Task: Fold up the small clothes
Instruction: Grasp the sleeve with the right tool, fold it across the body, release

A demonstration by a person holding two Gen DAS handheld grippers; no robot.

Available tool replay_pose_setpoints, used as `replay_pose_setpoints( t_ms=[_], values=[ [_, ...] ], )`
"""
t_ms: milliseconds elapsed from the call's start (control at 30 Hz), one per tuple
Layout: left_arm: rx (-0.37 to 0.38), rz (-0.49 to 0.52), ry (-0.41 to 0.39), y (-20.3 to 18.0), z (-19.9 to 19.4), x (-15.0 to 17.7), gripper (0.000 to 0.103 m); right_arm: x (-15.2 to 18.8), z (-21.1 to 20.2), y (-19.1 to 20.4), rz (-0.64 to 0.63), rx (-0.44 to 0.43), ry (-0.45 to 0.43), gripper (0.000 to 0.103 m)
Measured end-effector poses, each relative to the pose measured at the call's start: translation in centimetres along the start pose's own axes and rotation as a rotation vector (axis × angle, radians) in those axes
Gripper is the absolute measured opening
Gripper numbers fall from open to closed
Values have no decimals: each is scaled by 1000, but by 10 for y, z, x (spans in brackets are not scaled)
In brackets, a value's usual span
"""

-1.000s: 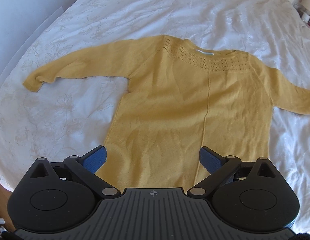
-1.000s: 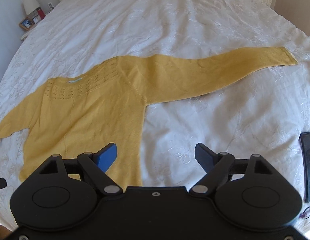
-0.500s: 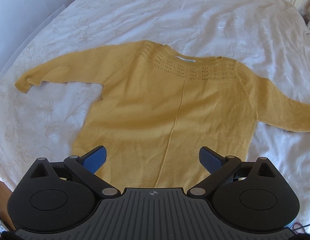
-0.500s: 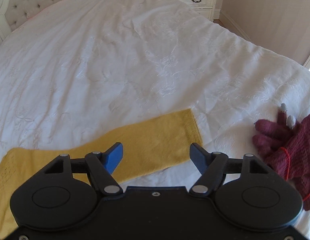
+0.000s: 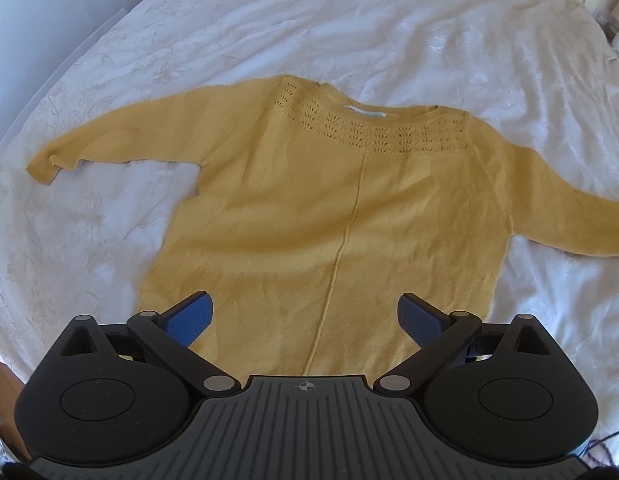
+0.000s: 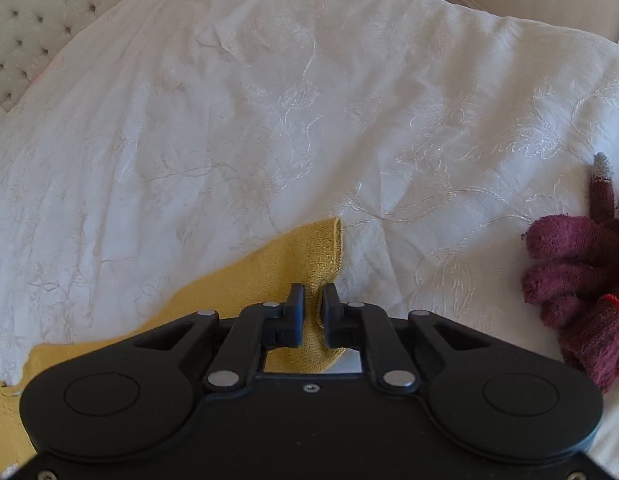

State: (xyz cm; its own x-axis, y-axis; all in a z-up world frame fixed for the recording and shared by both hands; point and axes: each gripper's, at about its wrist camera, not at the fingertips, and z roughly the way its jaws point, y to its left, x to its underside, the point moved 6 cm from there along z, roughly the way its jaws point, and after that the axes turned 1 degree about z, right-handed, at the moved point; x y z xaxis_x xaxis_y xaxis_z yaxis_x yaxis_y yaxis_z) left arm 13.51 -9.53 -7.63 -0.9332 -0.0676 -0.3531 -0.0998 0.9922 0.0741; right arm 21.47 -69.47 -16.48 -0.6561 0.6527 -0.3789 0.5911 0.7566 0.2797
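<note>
A mustard yellow sweater (image 5: 349, 200) lies flat on the white bedspread (image 5: 349, 20), both sleeves spread out sideways. My left gripper (image 5: 303, 302) hovers open above the sweater's hem, blue pads wide apart, nothing between them. In the right wrist view, my right gripper (image 6: 313, 290) is closing its jaws on the end of the sweater's right sleeve (image 6: 321, 248). The cuff fabric is bunched between the two pads and lifts slightly off the bedspread (image 6: 269, 100).
Dark red knitted gloves (image 6: 581, 272) with grey fingertips lie on the bed to the right of the pinched cuff. A tufted headboard (image 6: 25, 20) stands at the far left. The sweater's other cuff (image 5: 41, 168) lies curled near the bed's left edge.
The right gripper travelled along the sleeve to its cuff, dropped lower, and its jaws went from wide apart to pinching the cuff. The left gripper shifted a little right over the hem.
</note>
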Motion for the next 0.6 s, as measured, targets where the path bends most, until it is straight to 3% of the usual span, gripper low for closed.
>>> replay_pose_setpoints(
  t_ms=[200,400,600],
  values=[
    [21,43,-33,16,5,-5,100,15,-40,67,-54,-94,-58,16],
    [77,78,-57,47,18,-13,100,50,-92,204,-180,-269,-88,16],
    [60,79,-77,109,34,-22,100,116,-108,348,-301,-456,-37,16]
  ],
)
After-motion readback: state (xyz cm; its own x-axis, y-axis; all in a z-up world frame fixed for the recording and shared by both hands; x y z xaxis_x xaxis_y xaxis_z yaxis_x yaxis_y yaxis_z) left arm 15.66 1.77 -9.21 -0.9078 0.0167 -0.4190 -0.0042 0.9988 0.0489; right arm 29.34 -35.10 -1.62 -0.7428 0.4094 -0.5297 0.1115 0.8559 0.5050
